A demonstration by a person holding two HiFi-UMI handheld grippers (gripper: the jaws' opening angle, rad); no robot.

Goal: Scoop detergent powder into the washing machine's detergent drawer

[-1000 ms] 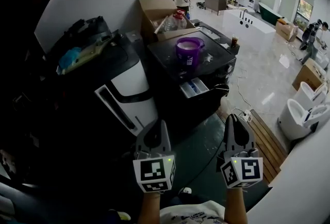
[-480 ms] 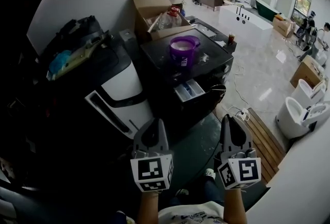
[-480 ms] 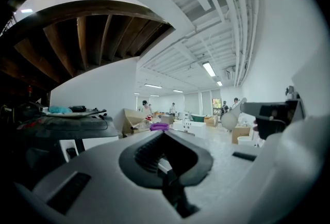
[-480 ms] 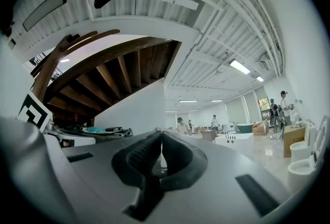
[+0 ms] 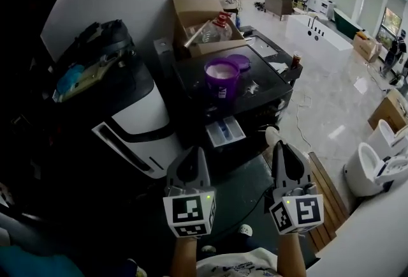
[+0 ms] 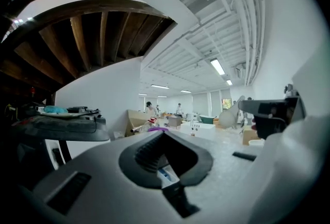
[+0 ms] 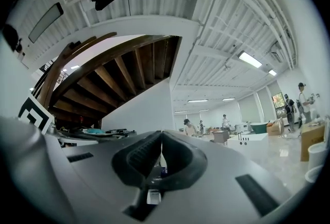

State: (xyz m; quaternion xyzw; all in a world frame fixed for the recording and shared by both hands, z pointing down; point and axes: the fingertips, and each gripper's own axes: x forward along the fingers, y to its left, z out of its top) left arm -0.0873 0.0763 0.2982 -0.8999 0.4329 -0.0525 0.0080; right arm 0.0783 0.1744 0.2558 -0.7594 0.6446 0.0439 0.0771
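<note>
A purple tub of white detergent powder point(image 5: 221, 78) stands on top of the black washing machine point(image 5: 268, 81), its purple lid point(image 5: 238, 62) lying beside it. The detergent drawer point(image 5: 225, 133) is pulled out of the machine's front, showing a blue insert. My left gripper point(image 5: 194, 156) and right gripper point(image 5: 284, 149) are held side by side below the drawer, well short of the machine, both shut and holding nothing. In the left gripper view the jaw tips point(image 6: 164, 132) meet, with the drawer point(image 6: 166, 175) showing through the opening behind them. The right gripper view shows its tips point(image 7: 160, 135) closed too.
A white and black appliance point(image 5: 137, 113) piled with bags stands left of the washer. An open cardboard box point(image 5: 199, 27) with a clear jug sits behind it. People work at the far end of the room. White toilets point(image 5: 373, 164) stand at the right, a wooden pallet point(image 5: 331, 193) near my feet.
The view has shifted nearer the washing machine, so tub and drawer sit lower and closer in the head view. Both grippers keep their places in the picture and stay shut.
</note>
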